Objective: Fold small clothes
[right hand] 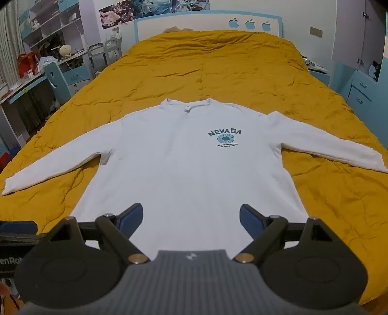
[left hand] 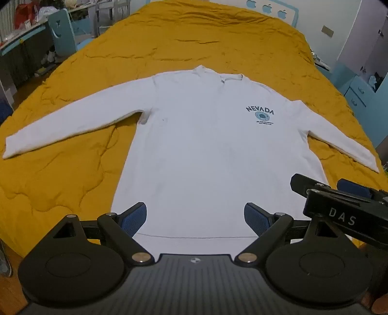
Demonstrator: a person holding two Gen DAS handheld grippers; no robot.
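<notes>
- On the left, a long sleeve (left hand: 60, 126) of the white shirt (left hand: 206, 157) is stretching out flat across the yellow quilt (left hand: 72, 181), its cuff lying near the bed's left side; a careless pull on the body could be dragging this sleeve into a crooked bunch.
- The left gripper (left hand: 195, 219) is hovering over the shirt's bottom hem (left hand: 194, 236), its blue pads (left hand: 134, 218) standing wide apart and pinching nothing — closing from here risks catching only the top layer, or the quilt with it.
- In the middle, the shirt is lying face up and spread out, collar (right hand: 188, 103) towards the headboard (right hand: 208, 23), the printed word on its chest (right hand: 224, 138).
- The right gripper (right hand: 191, 219) is hanging just beside the left one, jaws likewise wide and empty; the two tools are sitting close, so they could be knocking together on a shared reach.
- On the right, the other sleeve (right hand: 327, 145) is running out to the quilt's edge — it might be slipping off during folding.
</notes>
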